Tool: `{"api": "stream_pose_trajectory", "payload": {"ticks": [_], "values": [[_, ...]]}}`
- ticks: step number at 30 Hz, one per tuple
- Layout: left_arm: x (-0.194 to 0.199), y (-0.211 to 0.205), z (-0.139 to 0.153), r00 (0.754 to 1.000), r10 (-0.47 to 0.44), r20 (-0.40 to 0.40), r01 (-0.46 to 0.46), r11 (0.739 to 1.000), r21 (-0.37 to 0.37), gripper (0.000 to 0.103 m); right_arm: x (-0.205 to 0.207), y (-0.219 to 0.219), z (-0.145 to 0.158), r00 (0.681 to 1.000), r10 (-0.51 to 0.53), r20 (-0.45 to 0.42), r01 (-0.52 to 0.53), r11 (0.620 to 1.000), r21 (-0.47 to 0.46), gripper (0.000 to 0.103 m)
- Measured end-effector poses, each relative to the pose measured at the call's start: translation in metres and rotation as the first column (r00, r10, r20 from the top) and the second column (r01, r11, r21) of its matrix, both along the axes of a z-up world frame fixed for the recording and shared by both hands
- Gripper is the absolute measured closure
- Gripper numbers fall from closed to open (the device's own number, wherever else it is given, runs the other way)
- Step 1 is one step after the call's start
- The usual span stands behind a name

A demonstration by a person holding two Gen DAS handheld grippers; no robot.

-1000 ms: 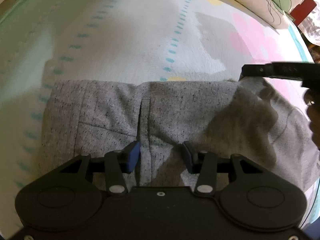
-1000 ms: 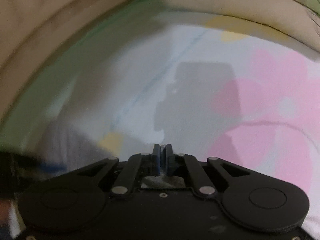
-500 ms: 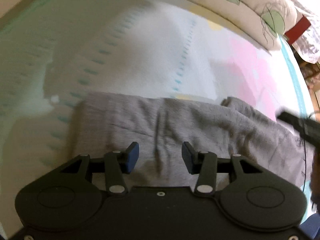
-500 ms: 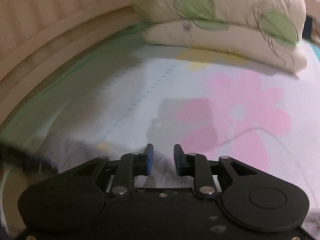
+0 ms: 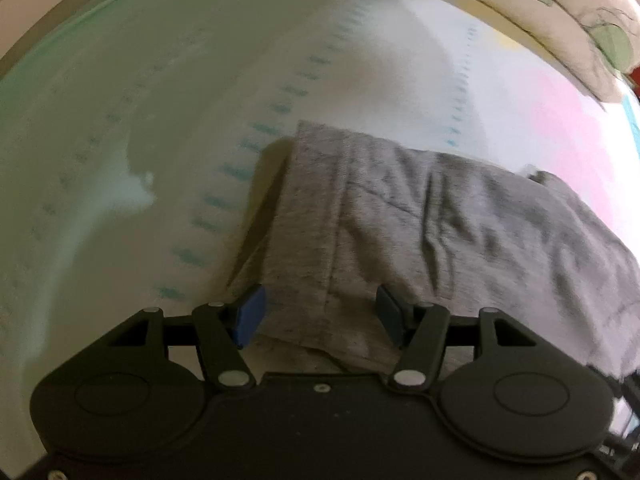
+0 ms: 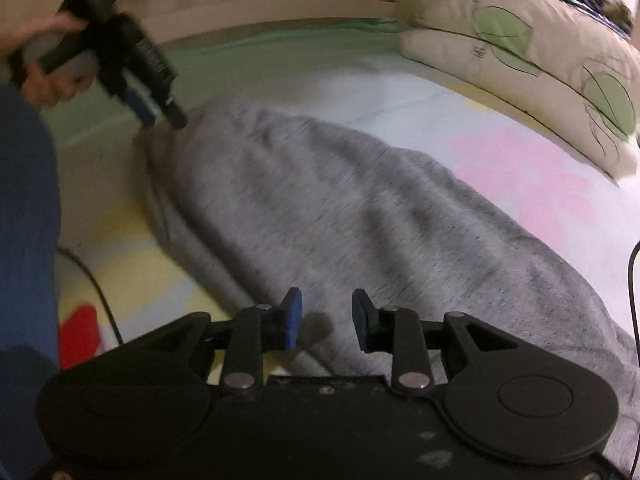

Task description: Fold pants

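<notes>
The grey pants (image 5: 420,220) lie across the bed (image 5: 140,140), on its patterned sheet, already doubled into a long thick band with wrinkles along the top layer.

In the left wrist view, the left gripper (image 5: 318,316) sits at 6 o'clock with its jaws spread wide and nothing pinched between them. The near end of the band lies directly ahead of and under the gap, and a hem or seam runs up from the blue pads toward 12 o'clock. One corner of the cloth near 9 o'clock appears to stand a little off the sheet and throws a shadow there.

In the right wrist view, the right gripper (image 6: 326,322) also has its jaws apart and holds nothing. It is poised over the nearer end of the band, which runs away toward 10 o'clock, where the left tool shows by the far end. Pillows (image 6: 540,72) lie at 1 o'clock, well apart from the cloth.

By my reading, the step in hand is reaching for the next fold, with both tools lined up at opposite ends. The next move calls for each gripper to come down, close on all layers of an edge, lift and carry one end over the other while keeping the layers square.
</notes>
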State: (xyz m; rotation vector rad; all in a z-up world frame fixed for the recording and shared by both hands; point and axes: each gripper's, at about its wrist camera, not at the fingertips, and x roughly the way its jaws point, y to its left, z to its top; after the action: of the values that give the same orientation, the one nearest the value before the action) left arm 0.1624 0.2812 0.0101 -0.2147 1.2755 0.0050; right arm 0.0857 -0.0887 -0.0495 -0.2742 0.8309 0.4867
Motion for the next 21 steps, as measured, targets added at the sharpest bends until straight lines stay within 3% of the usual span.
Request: {"api": "stream_pose_trajectory", "payload": {"ticks": [5, 12, 15, 18, 19, 20, 21], "values": [[-0.006, 0.009, -0.001, 0.999, 0.037, 0.018, -0.037, 0.999, -0.027, 0.035, -0.013, 0.010, -0.008, 0.998, 0.061, 0.026, -0.059, 0.993, -0.098, 0.074], [-0.006, 0.009, -0.008, 0.999, 0.044, 0.003, -0.043, 0.996, -0.075, 0.030, -0.003, 0.018, -0.018, 0.995, 0.101, -0.011, -0.102, 0.986, -0.134, 0.074], [-0.001, 0.013, -0.012, 0.996, 0.085, -0.008, -0.085, 0.990, -0.109, 0.030, 0.000, 0.020, -0.025, 0.996, 0.084, 0.022, -0.078, 0.979, -0.188, 0.074], [0.003, 0.009, -0.012, 0.995, 0.103, -0.003, -0.103, 0.990, -0.097, 0.033, 0.007, 0.014, -0.025, 1.000, 0.022, 0.004, -0.021, 0.988, -0.152, 0.075], [0.004, 0.008, -0.013, 0.993, 0.115, 0.004, -0.114, 0.990, -0.088, 0.050, 0.009, 0.012, -0.024, 1.000, 0.005, -0.003, -0.005, 0.990, -0.139, 0.076], [0.004, 0.008, -0.013, 0.991, 0.136, 0.016, -0.134, 0.988, -0.081, 0.088, 0.009, 0.011, -0.025, 1.000, -0.006, -0.007, 0.005, 0.991, -0.131, 0.085], [0.004, 0.009, -0.012, 0.988, 0.150, 0.022, -0.148, 0.985, -0.086, 0.092, 0.008, 0.010, -0.024, 1.000, -0.009, -0.014, 0.007, 0.992, -0.125, 0.095]]}}
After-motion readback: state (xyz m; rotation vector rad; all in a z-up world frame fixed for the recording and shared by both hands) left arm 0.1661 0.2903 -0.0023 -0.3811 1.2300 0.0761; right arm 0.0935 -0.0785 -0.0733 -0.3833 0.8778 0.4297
